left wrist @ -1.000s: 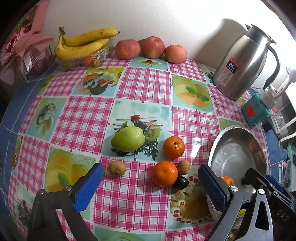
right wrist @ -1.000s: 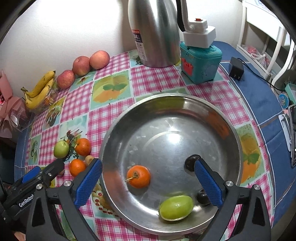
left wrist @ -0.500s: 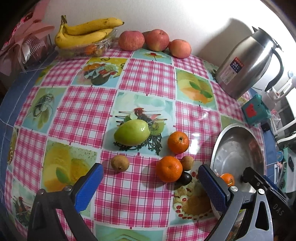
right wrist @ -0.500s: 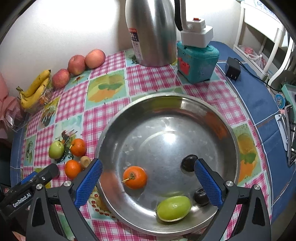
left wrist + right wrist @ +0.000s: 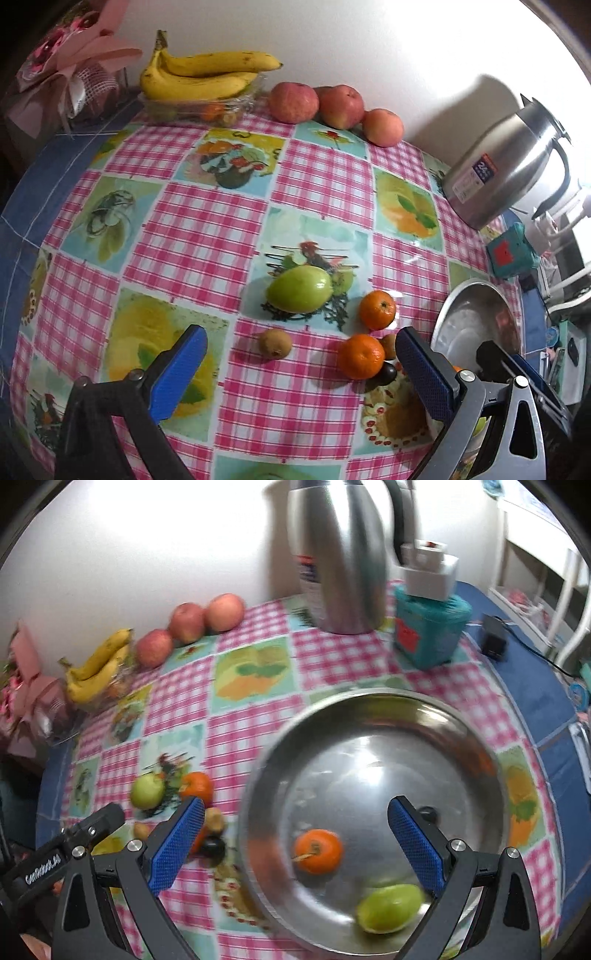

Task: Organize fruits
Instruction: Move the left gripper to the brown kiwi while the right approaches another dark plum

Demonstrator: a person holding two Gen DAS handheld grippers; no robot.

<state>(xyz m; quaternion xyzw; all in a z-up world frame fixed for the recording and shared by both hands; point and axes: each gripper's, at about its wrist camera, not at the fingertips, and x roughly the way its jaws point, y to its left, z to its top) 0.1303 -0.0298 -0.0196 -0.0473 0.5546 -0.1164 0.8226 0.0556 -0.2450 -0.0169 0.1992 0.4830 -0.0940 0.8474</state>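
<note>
The big shiny metal bowl (image 5: 373,701) is holding a few fruits, while round orange tangerines (image 5: 360,356) are waiting nearby on the table. Both the left tongs (image 5: 299,365) and right tongs (image 5: 295,834) are gaping wide, holding nothing.

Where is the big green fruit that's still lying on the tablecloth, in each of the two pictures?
Left wrist view: the green fruit lies just right of centre, on a printed square.
Right wrist view: the same green fruit is small, at the left, beyond the left blue pad.
Shared landmark: the steel jug.
</note>
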